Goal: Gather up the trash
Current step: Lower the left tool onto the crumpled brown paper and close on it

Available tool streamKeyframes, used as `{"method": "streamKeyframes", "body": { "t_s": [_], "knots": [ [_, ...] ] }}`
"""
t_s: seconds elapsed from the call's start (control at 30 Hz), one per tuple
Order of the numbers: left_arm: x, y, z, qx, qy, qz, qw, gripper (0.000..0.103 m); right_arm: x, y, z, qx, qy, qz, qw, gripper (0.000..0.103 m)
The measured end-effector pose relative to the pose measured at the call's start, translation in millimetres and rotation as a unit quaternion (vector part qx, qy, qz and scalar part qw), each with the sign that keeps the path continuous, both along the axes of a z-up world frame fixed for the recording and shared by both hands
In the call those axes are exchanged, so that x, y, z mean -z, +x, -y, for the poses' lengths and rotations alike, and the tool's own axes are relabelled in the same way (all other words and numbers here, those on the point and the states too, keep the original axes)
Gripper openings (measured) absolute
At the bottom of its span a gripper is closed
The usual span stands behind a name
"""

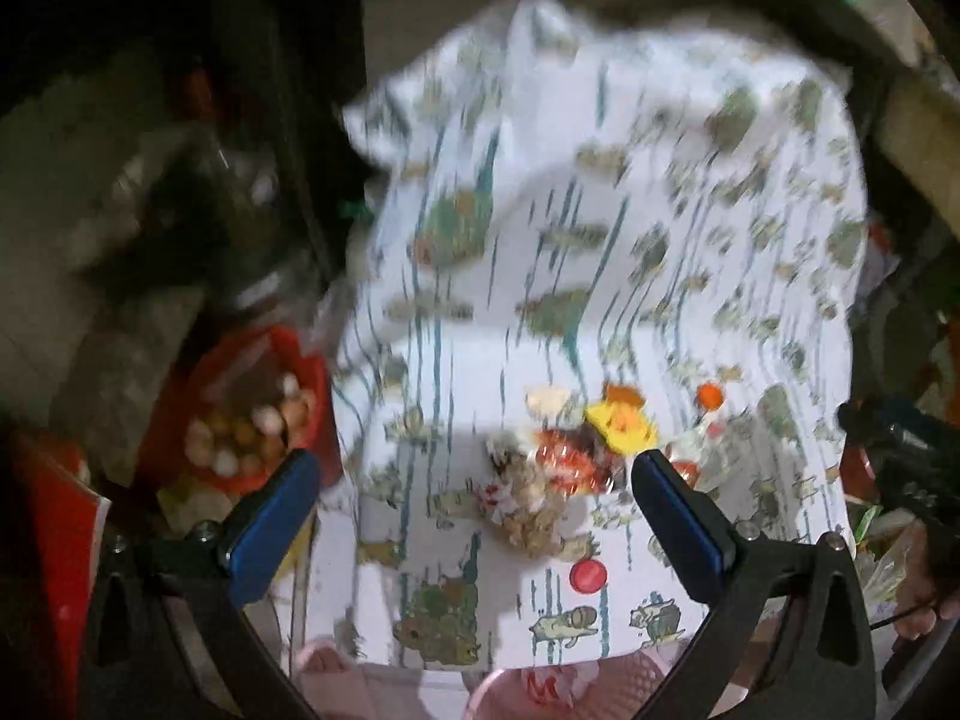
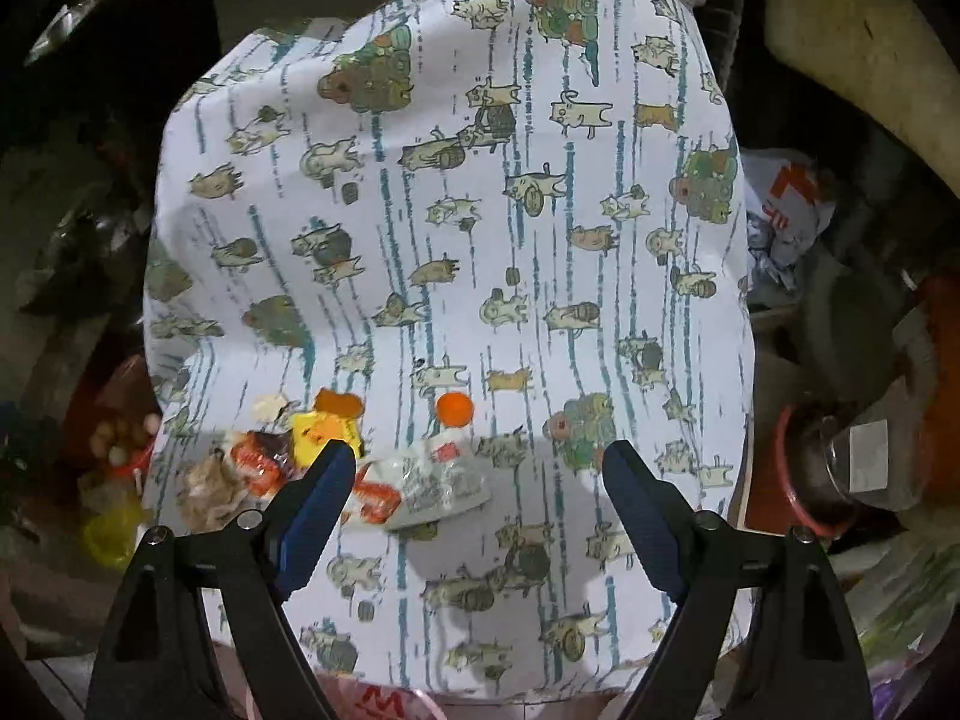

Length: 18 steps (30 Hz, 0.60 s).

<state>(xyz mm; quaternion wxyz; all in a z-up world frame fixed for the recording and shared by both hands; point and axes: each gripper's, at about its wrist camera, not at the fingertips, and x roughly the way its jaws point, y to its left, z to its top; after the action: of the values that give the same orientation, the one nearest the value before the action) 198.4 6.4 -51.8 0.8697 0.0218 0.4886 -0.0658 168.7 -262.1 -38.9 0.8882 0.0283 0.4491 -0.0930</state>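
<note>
A small heap of trash lies on a table under a white cloth printed with cats (image 2: 456, 228). It holds a yellow wrapper (image 2: 321, 429), an orange cap (image 2: 454, 408), a red wrapper (image 2: 258, 462), a crumpled tissue (image 2: 207, 489) and a clear plastic wrapper (image 2: 438, 483). My right gripper (image 2: 480, 453) hangs open over the cloth, with the clear wrapper just inside its left finger. The left wrist view is blurred. There my left gripper (image 1: 474, 468) is open above the heap, with the red wrapper (image 1: 564, 459), the tissue (image 1: 528, 516) and the yellow wrapper (image 1: 621, 423) between its blue pads (image 1: 270, 528), not touched.
A red basin (image 1: 300, 360) of round pale things sits left of the table. A pink basket (image 1: 528, 684) is below the near edge. A white bag with red print (image 2: 786, 210) and a red-rimmed metal pot (image 2: 840, 468) crowd the right side. A hand (image 1: 924, 594) shows at the right edge.
</note>
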Motion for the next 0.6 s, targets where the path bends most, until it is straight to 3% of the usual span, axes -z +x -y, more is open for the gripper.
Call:
{"method": "streamKeyframes", "body": {
  "t_s": [0.1, 0.27, 0.43, 0.53, 0.6],
  "knots": [
    [31, 18, 3, -0.007, 0.004, -0.065, 0.9979, 0.103, 9, 14, 1, 0.004, 0.01, -0.019, 1.0, 0.086],
    [63, 35, 13, -0.019, -0.009, -0.126, 0.9919, 0.103, 25, 34, 6, 0.006, 0.025, -0.061, 0.998, 0.086],
    [88, 46, 24, -0.016, -0.001, -0.165, 0.9862, 0.089, 32, 44, 8, 0.011, -0.004, -0.068, 0.998, 0.086],
    [103, 42, 30, -0.006, -0.015, -0.197, 0.9804, 0.078, 34, 45, 15, 0.021, 0.011, -0.077, 0.997, 0.086],
    [112, 39, 40, 0.007, -0.002, -0.209, 0.9779, 0.074, 36, 44, 18, 0.023, 0.024, -0.082, 0.996, 0.086]
  ]
}}
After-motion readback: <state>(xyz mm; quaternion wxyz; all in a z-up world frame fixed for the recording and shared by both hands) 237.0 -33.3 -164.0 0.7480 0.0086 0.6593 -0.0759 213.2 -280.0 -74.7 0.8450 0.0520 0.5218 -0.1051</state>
